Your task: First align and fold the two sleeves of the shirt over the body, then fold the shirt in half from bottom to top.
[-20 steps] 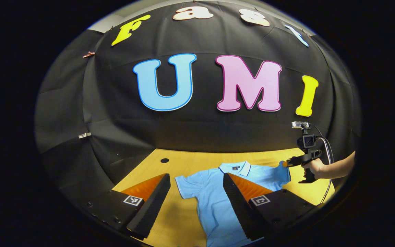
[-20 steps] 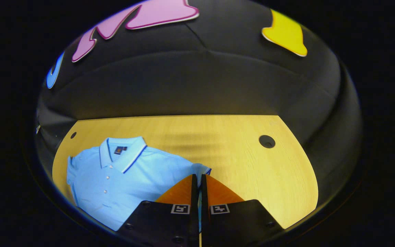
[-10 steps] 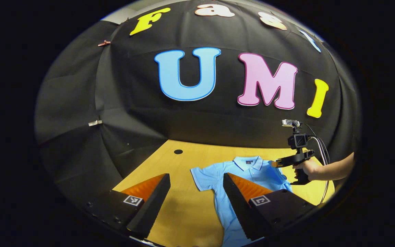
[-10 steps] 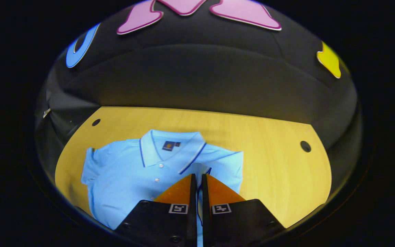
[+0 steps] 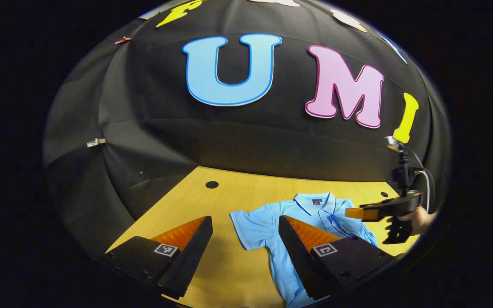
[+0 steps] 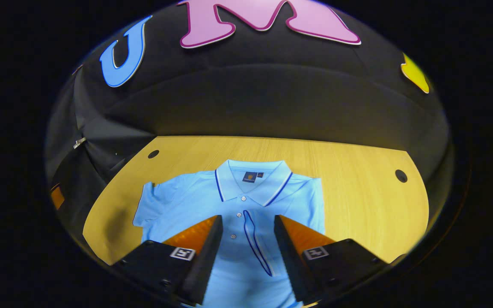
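Observation:
A light blue polo shirt (image 6: 195, 201) lies flat on the wooden table (image 6: 357, 179), collar (image 6: 253, 184) towards the wall. One sleeve (image 6: 257, 244) lies folded over the shirt's body, its dark-trimmed edge running down the chest. The other sleeve (image 6: 154, 205) is spread out to the side. My right gripper (image 6: 247, 219) hovers open above the chest with nothing between its fingers. My left gripper (image 5: 243, 220) is open over the table, beside the spread sleeve (image 5: 248, 226) of the shirt (image 5: 280, 261). In the left gripper view the right gripper (image 5: 348, 212) hangs over the shirt's far side, held by a hand (image 5: 417, 218).
The table has small round cable holes (image 6: 401, 176) near its back corners, another hole (image 5: 212, 185) showing in the left gripper view. Black cloth walls close the booth behind and at the sides. Bare wood (image 5: 229, 273) lies left of the shirt.
My right gripper carried the sleeve across onto the shirt's body, then opened and let it go. The left gripper stayed open and shifted slightly.

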### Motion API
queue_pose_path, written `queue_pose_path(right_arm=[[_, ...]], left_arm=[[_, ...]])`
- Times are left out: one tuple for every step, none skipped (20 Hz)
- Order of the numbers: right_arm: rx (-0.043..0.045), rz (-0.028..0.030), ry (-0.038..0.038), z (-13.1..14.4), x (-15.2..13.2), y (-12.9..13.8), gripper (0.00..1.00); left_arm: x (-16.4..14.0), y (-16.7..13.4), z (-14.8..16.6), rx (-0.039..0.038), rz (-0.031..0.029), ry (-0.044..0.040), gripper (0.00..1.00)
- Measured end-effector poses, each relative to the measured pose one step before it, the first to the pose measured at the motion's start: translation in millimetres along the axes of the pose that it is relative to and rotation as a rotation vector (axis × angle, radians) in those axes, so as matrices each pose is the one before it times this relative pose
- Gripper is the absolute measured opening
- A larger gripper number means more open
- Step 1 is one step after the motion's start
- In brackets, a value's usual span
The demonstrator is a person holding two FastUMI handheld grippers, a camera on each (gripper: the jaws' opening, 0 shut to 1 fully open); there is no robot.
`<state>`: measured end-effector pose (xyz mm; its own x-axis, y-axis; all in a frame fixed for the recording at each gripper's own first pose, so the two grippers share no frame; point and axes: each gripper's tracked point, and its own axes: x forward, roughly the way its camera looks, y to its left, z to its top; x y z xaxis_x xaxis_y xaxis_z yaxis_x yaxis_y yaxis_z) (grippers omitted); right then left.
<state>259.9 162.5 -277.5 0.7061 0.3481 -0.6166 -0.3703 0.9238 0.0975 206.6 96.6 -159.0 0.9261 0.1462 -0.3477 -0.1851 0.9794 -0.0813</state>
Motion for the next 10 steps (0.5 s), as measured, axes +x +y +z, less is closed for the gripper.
queue_pose_path(right_arm=[[-0.00325,-0.01105,-0.01355,0.58,-10.67,-8.46,0.89],[-0.00767,-0.01365,-0.01150,0.36,-12.20,-10.09,0.99],[-0.00183,-0.01575,-0.01389,1.13,-11.67,-10.55,1.00],[0.00444,-0.01342,-0.01460,1.07,-11.09,-10.35,1.00],[0.00689,-0.01495,-0.01329,-0.18,-11.06,-10.76,1.00],[0.00682,-0.01556,-0.00876,-0.19,-11.73,-11.03,1.00],[0.00622,-0.01306,-0.00373,-2.45,-9.39,-10.37,1.00],[0.00338,-0.00724,0.00358,-2.97,-7.27,-10.34,1.00],[0.00908,-0.00414,0.01722,-5.28,-10.07,-11.51,1.00],[0.01190,-0.00277,0.02426,-7.01,-6.19,-8.85,1.00]], left_arm=[[19.76,0.73,-4.28,-0.00002,-0.00370,0.01784,0.99],[20.67,2.07,-9.53,0.00276,-0.00291,0.02513,0.98],[20.41,1.96,-9.67,-0.00061,-0.00144,0.03561,0.98],[22.84,1.70,-10.82,0.00648,-0.00294,0.04026,0.98],[16.79,2.81,-8.12,0.01653,0.00600,0.02953,0.96],[18.70,3.43,-8.47,0.02291,0.00840,0.02837,0.99],[16.98,1.57,-5.16,0.01064,0.00197,0.02061,0.99],[16.93,-0.37,-1.01,-0.00573,-0.00676,0.01018,0.99],[12.81,-2.52,-0.79,-0.02164,-0.01183,0.01200,0.99],[11.57,-1.33,-0.75,-0.02214,-0.01542,0.01455,0.99]])
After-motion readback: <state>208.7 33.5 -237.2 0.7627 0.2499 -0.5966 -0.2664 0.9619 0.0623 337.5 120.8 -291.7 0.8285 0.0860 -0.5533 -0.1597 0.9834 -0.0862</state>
